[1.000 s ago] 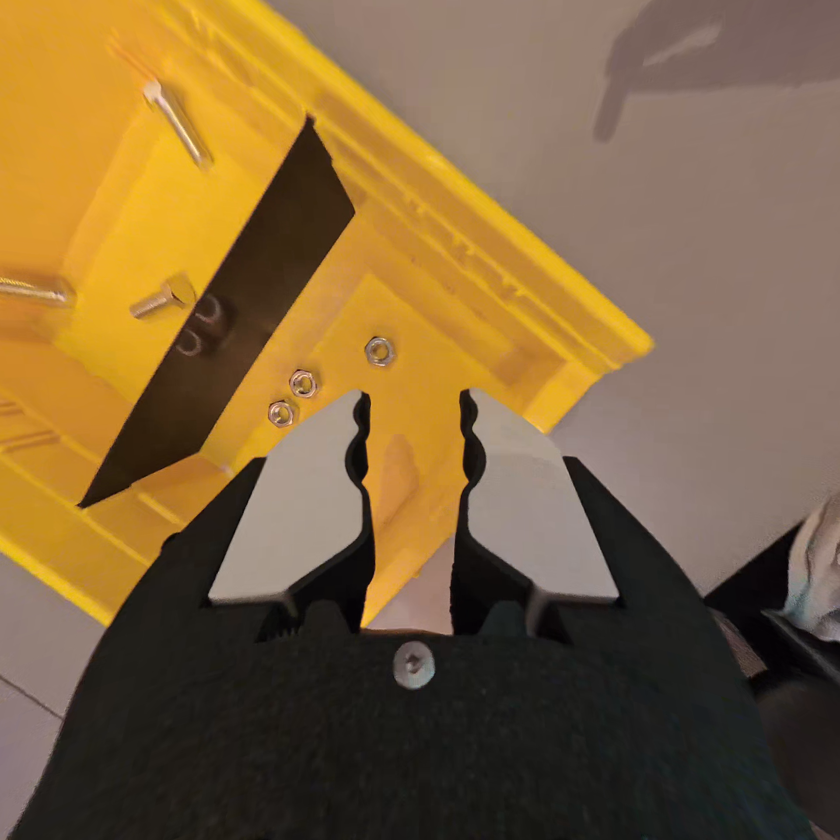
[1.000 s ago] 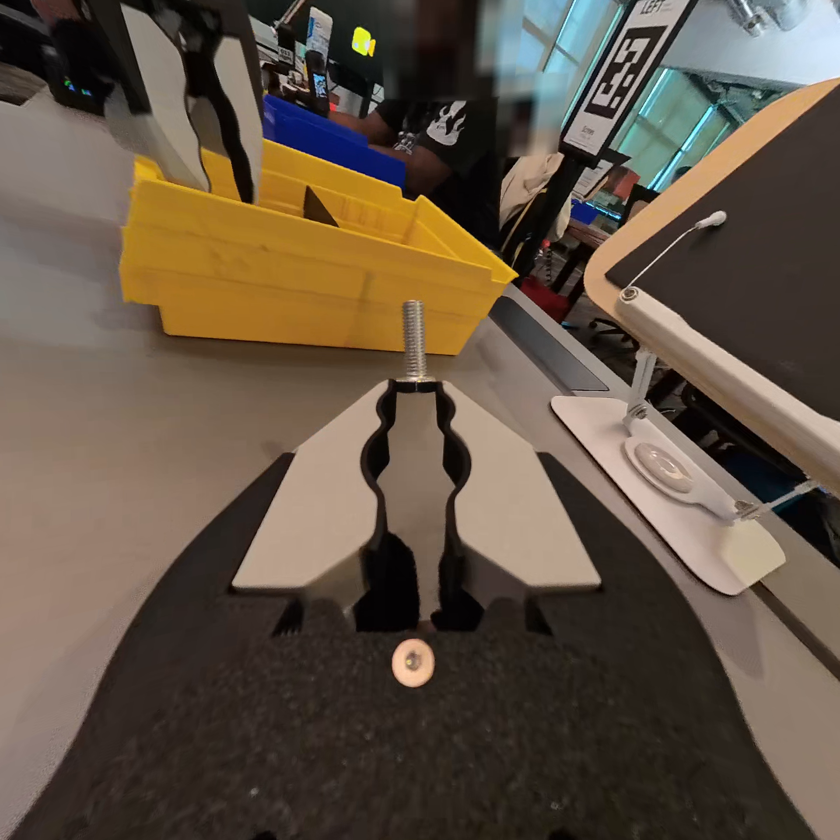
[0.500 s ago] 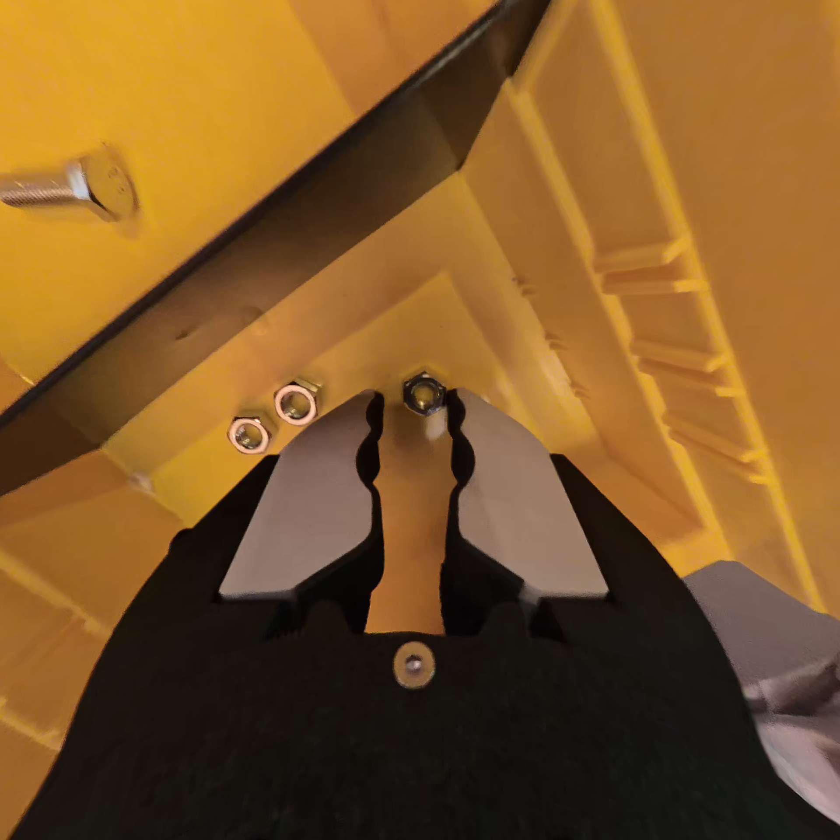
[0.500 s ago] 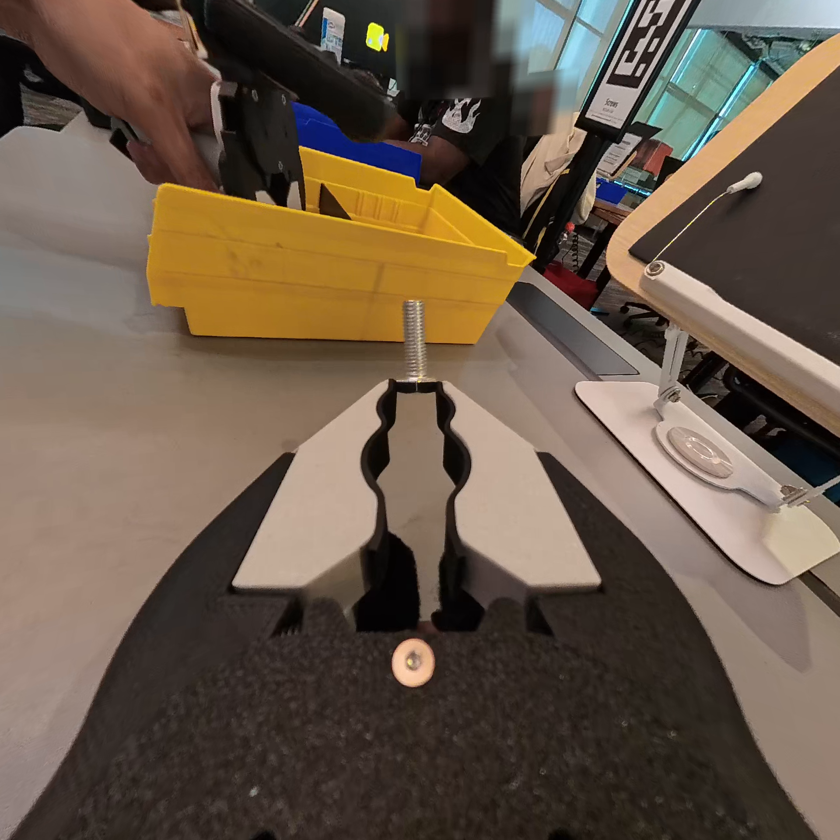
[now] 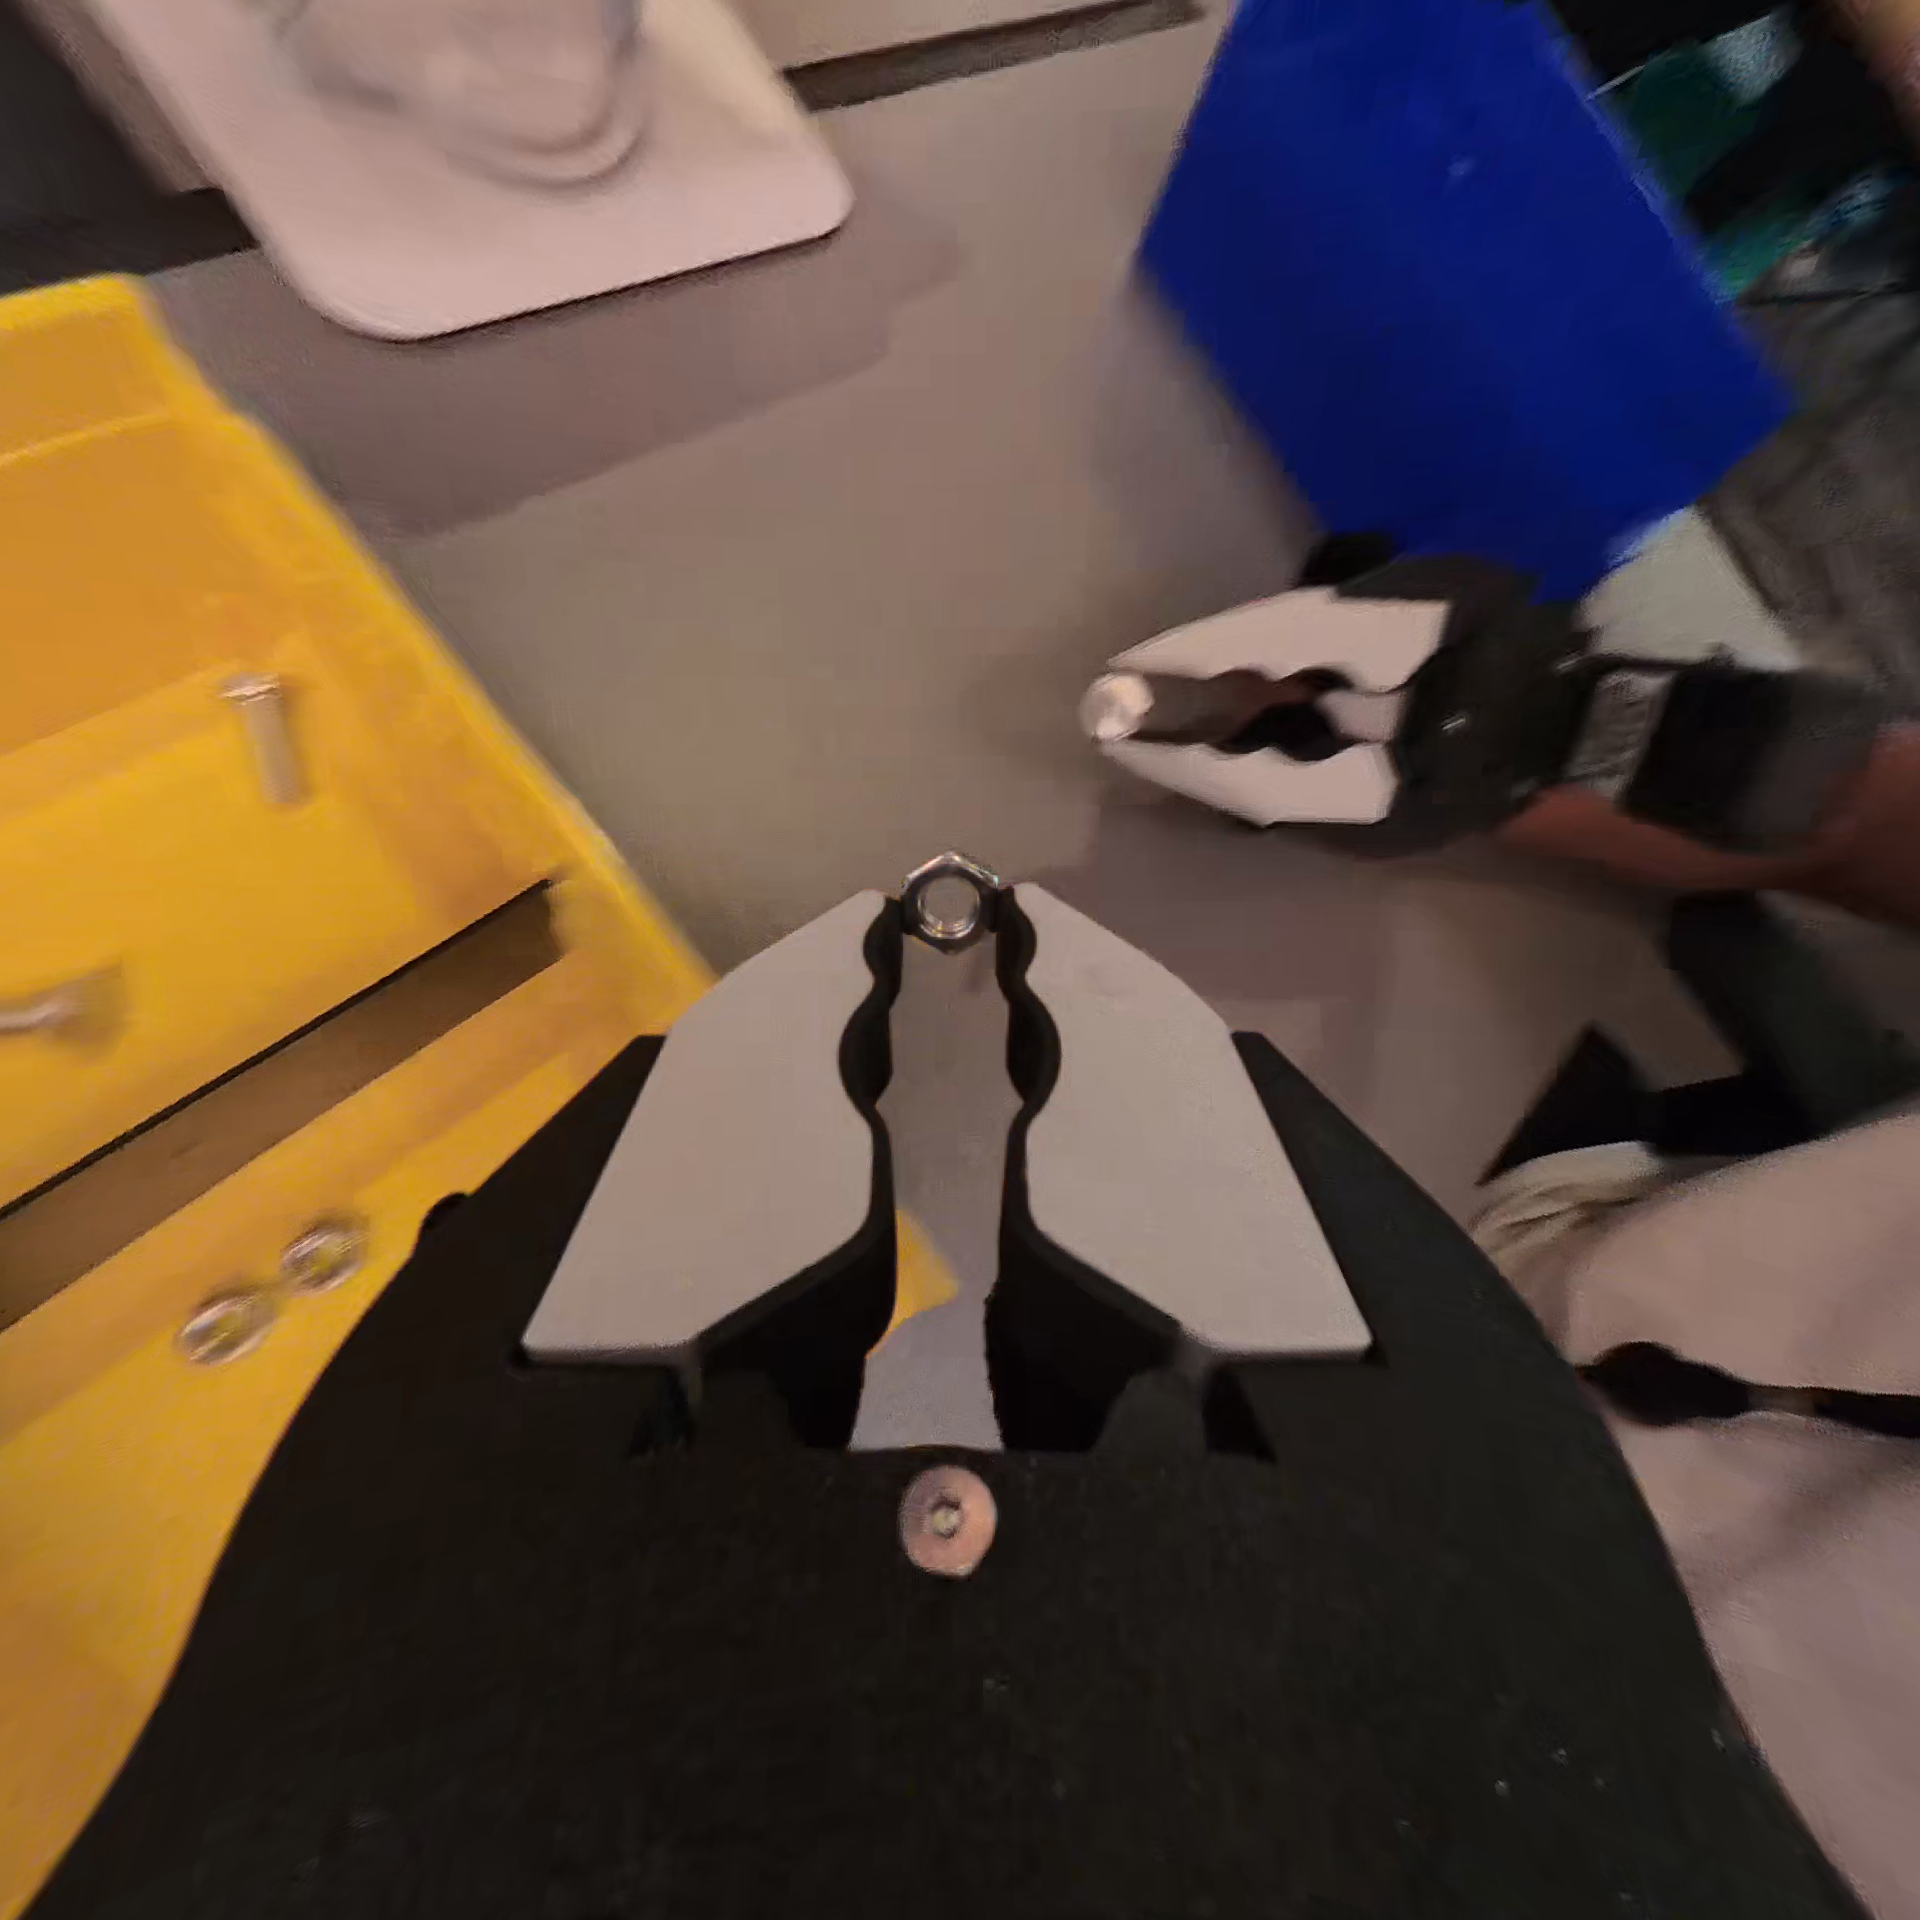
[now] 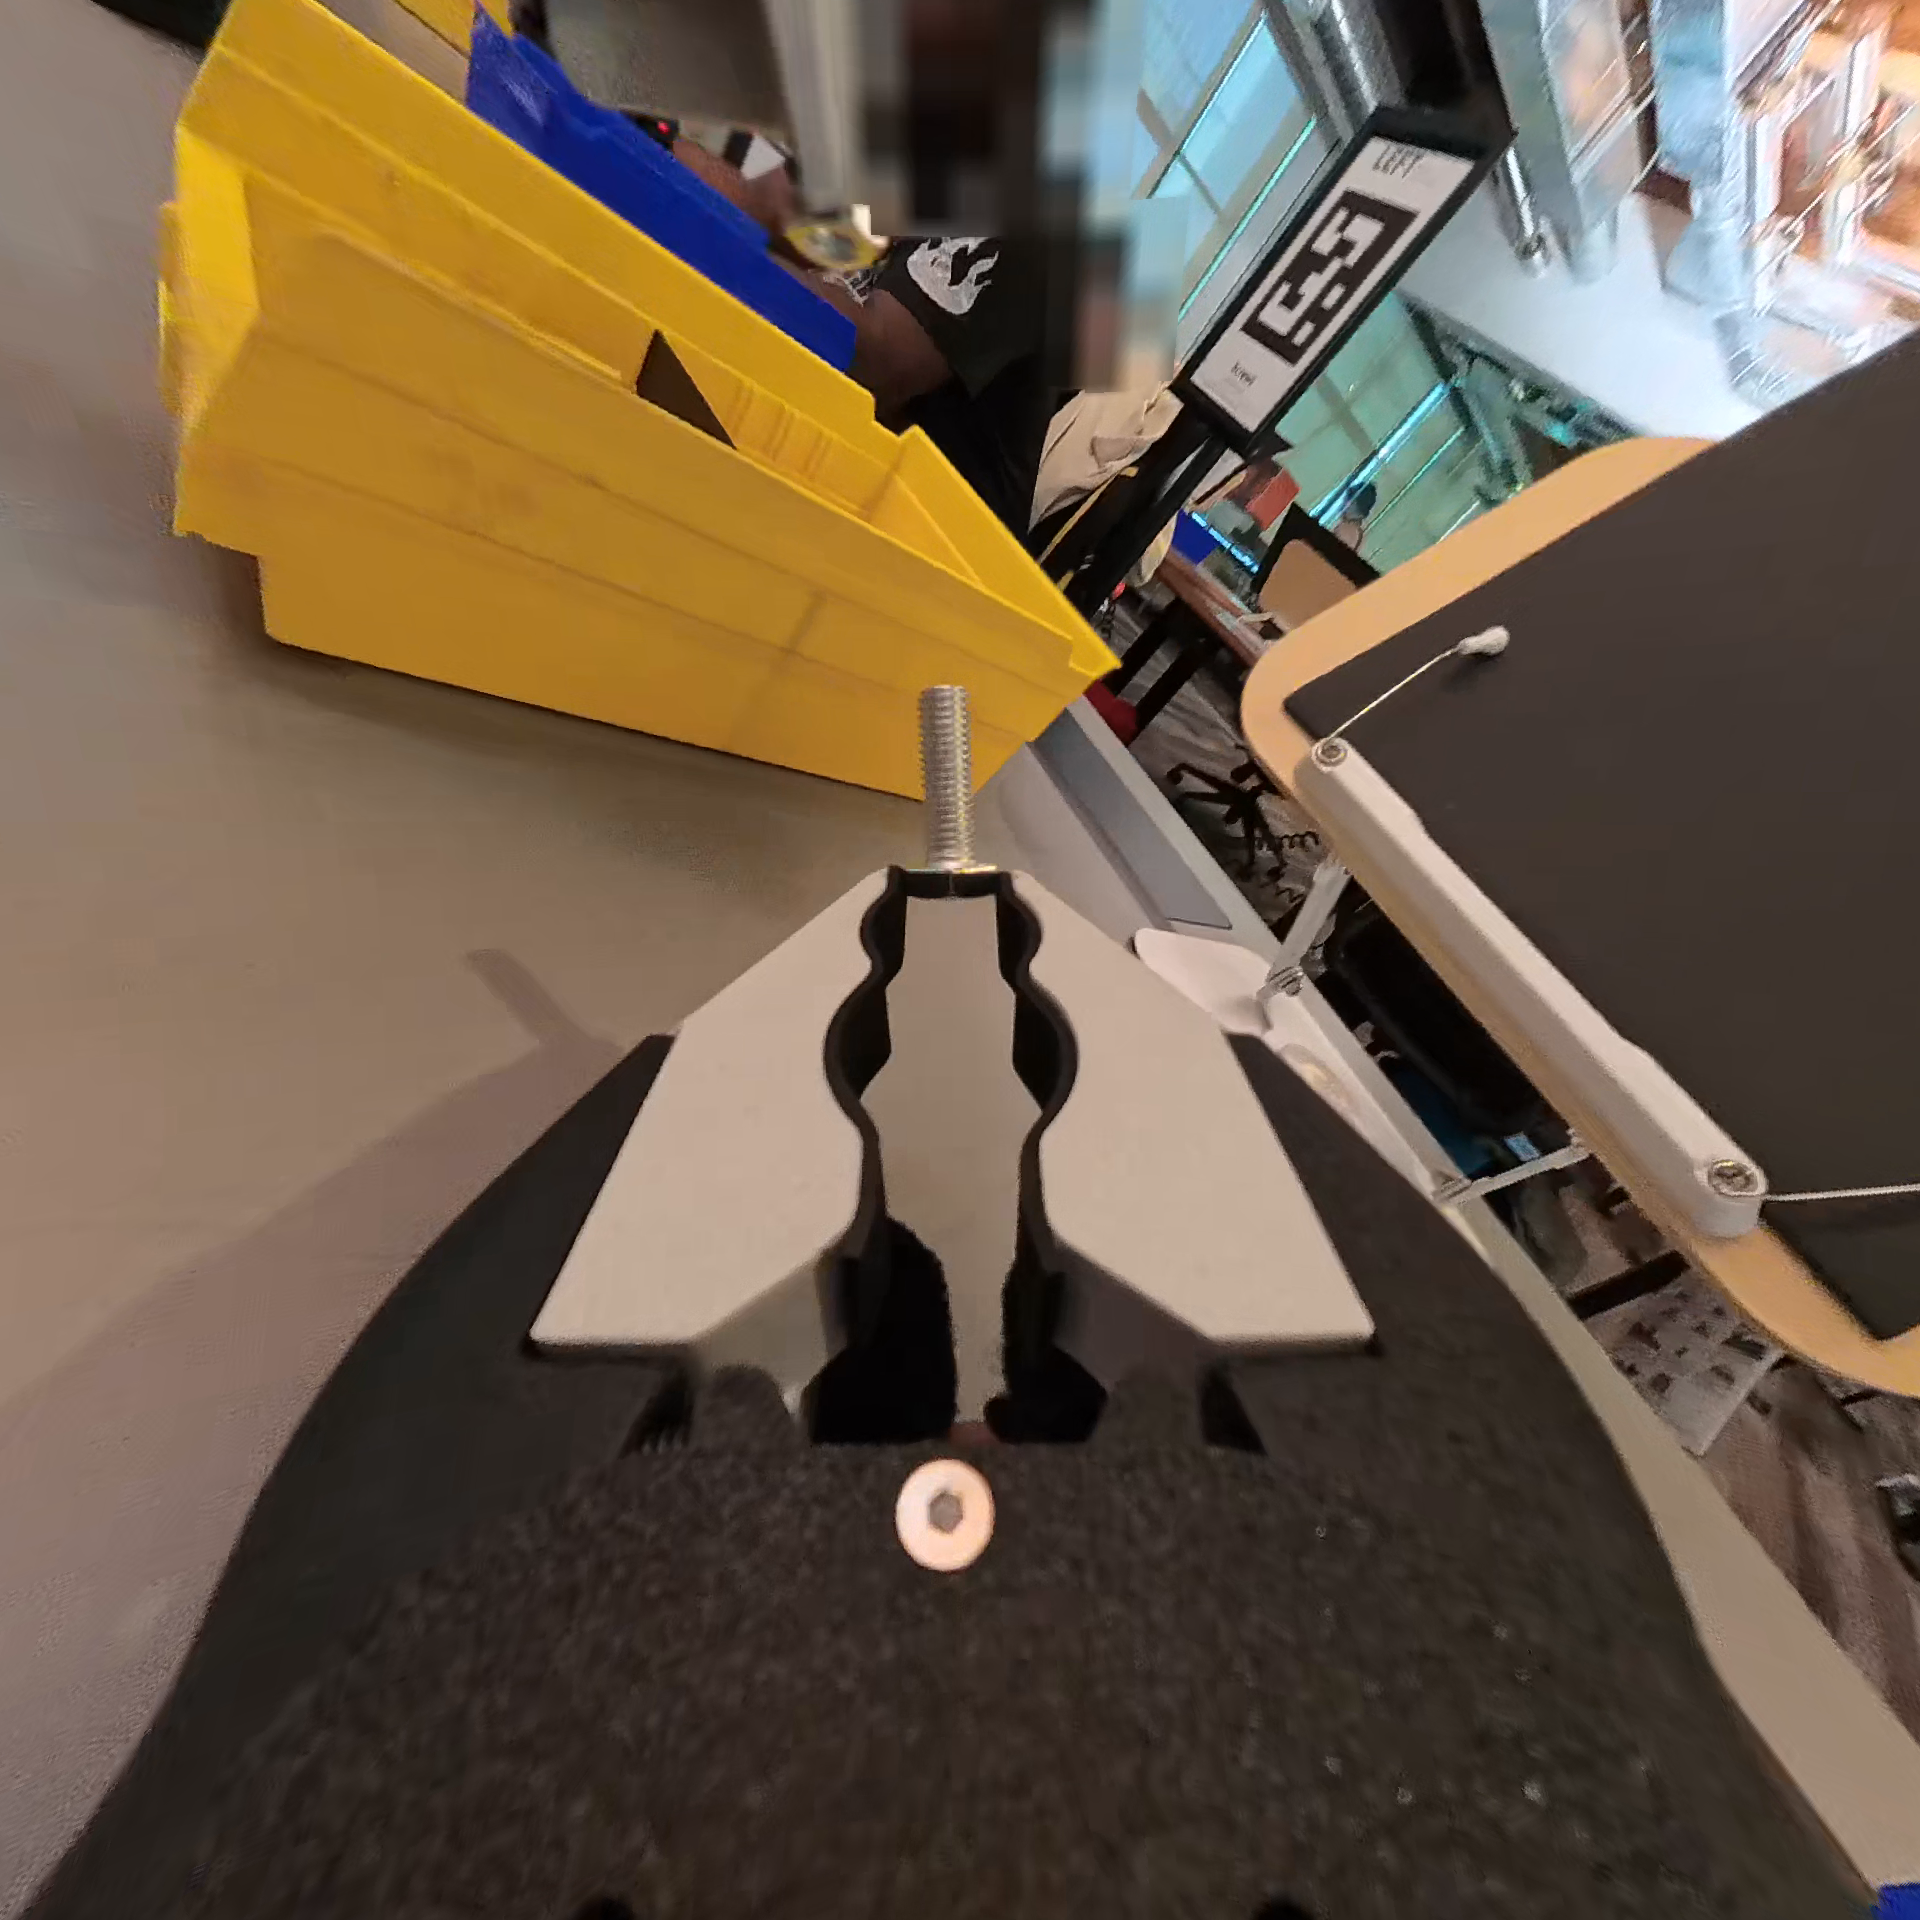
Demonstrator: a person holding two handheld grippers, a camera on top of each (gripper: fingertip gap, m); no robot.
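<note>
My left gripper (image 5: 948, 914) is shut on a silver hex nut (image 5: 948, 902) held at its fingertips above the grey table, just right of the yellow bin (image 5: 156, 831). Two more nuts (image 5: 270, 1288) and loose bolts (image 5: 265, 732) lie in the bin, split by a black divider (image 5: 281, 1070). My right gripper (image 6: 951, 883) is shut on the head of a silver bolt (image 6: 948, 774), whose threaded shaft points up and away from the fingertips. The right gripper also shows in the left wrist view (image 5: 1122, 712), to the right of the nut and apart from it.
A blue bin (image 5: 1455, 291) stands at the far right of the left wrist view. A white lamp base (image 5: 499, 156) sits on the table beyond. A tilted dark board with a tan rim (image 6: 1662, 831) stands right of the right gripper. A seated person (image 6: 966, 312) is behind the bins. Spacing between my two grippers at the tips: around 12 centimetres. Between my right fingertips and the white lamp base (image 5: 499, 156) there is roughly 30 centimetres.
My left gripper closed on one nut in the yellow bin, lifted it out and swung right over the table toward the right gripper. The right gripper kept the bolt and tilted.
</note>
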